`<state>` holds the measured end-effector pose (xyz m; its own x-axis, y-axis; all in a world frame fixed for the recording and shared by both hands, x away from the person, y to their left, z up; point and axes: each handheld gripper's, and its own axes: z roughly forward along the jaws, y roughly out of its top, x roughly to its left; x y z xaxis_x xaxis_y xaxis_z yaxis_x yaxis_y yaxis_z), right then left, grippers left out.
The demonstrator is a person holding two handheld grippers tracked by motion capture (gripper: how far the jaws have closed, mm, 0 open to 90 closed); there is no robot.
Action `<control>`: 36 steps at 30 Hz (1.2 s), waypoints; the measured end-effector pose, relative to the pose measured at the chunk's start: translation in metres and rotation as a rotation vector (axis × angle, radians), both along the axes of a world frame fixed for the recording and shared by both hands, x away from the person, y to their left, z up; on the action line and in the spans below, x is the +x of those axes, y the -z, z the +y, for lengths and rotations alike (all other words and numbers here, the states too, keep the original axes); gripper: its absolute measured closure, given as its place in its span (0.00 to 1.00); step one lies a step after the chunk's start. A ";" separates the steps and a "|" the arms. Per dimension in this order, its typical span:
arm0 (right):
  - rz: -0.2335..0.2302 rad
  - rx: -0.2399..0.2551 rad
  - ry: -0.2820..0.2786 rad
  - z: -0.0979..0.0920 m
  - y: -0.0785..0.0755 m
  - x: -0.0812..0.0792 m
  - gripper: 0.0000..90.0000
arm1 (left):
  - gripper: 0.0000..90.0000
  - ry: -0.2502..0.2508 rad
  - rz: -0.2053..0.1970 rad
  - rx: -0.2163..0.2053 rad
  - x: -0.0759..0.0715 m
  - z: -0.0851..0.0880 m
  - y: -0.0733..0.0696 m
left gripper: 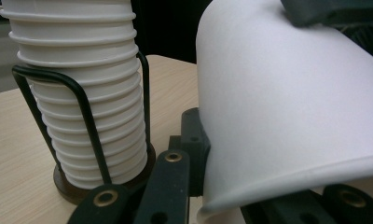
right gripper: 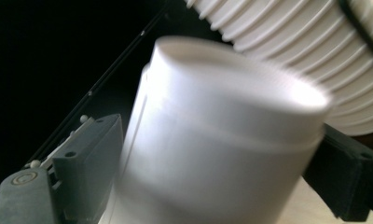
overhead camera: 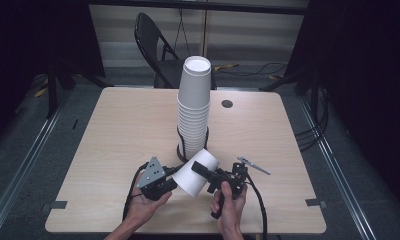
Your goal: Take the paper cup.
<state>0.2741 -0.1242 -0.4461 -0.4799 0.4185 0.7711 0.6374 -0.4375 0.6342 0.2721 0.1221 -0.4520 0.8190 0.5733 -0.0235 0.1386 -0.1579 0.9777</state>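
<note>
While my left gripper (overhead camera: 170, 184) pinches the loose cup's (overhead camera: 195, 171) rim | cup tilted just in front of the cup stack (overhead camera: 194, 107) | right gripper (overhead camera: 208, 176) jaws straddle it, seemingly not pressing.

The cup stack (overhead camera: 194, 107) in its wire holder (overhead camera: 180, 145) stands mid-table, directly behind the held cup (overhead camera: 197, 172), closing off passage there. The table (overhead camera: 118, 130) lies open along its left edge, right edge and far corners; a small grommet (overhead camera: 227, 104) sits flush.
</note>
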 end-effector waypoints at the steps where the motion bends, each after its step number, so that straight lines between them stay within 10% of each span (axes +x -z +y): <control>1: -0.002 -0.004 0.005 -0.002 -0.001 0.001 0.13 | 0.93 0.006 0.000 0.012 -0.001 0.001 0.000; 14: -0.061 -0.103 0.038 -0.016 -0.010 0.010 0.13 | 0.94 -0.008 0.058 0.082 -0.002 0.010 -0.004; 24: -0.206 -0.290 0.026 -0.019 -0.018 0.006 0.14 | 0.94 0.017 0.143 0.152 0.000 0.011 -0.007; 36: -0.271 -0.467 0.001 -0.022 -0.032 0.010 0.15 | 0.94 0.006 0.252 0.219 0.009 0.018 -0.013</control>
